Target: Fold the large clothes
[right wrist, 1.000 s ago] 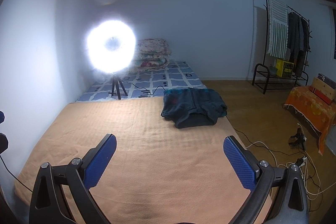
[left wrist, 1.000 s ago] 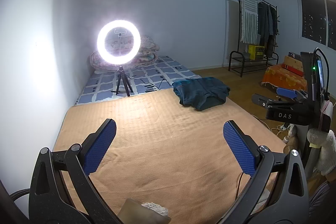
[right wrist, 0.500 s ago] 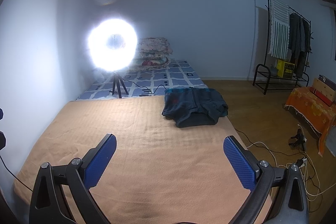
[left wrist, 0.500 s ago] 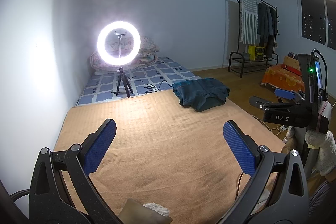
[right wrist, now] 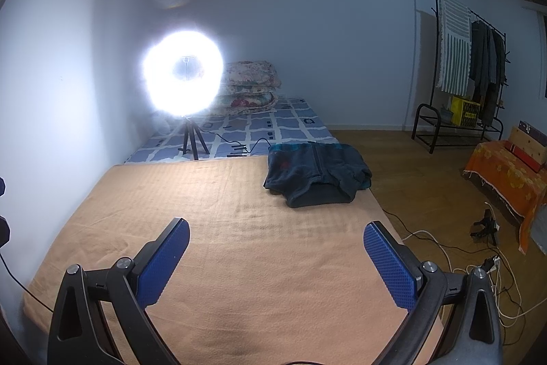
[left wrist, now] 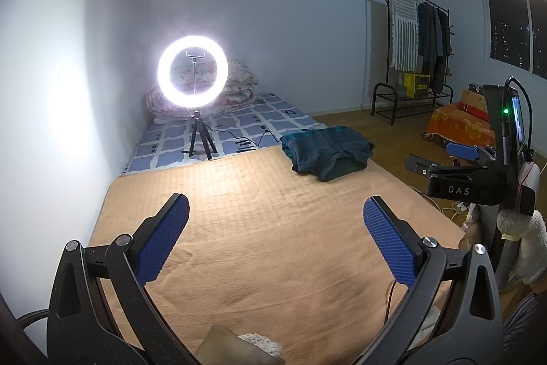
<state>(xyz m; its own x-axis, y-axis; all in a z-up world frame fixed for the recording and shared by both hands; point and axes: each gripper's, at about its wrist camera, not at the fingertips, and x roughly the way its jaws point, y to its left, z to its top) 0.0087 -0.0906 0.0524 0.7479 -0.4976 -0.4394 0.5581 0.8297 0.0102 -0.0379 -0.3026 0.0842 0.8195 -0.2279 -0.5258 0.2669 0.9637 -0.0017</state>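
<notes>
**Both grippers held apart over the blanket**

We hold the left gripper point(left wrist: 276, 214) and the right gripper point(right wrist: 276, 238) above a tan, ribbed-weave blanket point(right wrist: 239, 245), each with its 2 blue, dimpled pads point(right wrist: 389, 265) spread wide and holding nothing. The dark teal fleece garment point(right wrist: 316, 173), folded into a soft lumpy rectangle, lies ahead and slightly right of both. A glowing ring light point(left wrist: 191, 74) stands ahead-left.

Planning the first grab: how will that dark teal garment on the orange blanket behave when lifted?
The dark teal garment lies in soft, thick folds, so it will probably droop and unfold. Its fleecy bulk suggests moderate weight. Pushed, it may bunch on the orange blanket.
</notes>
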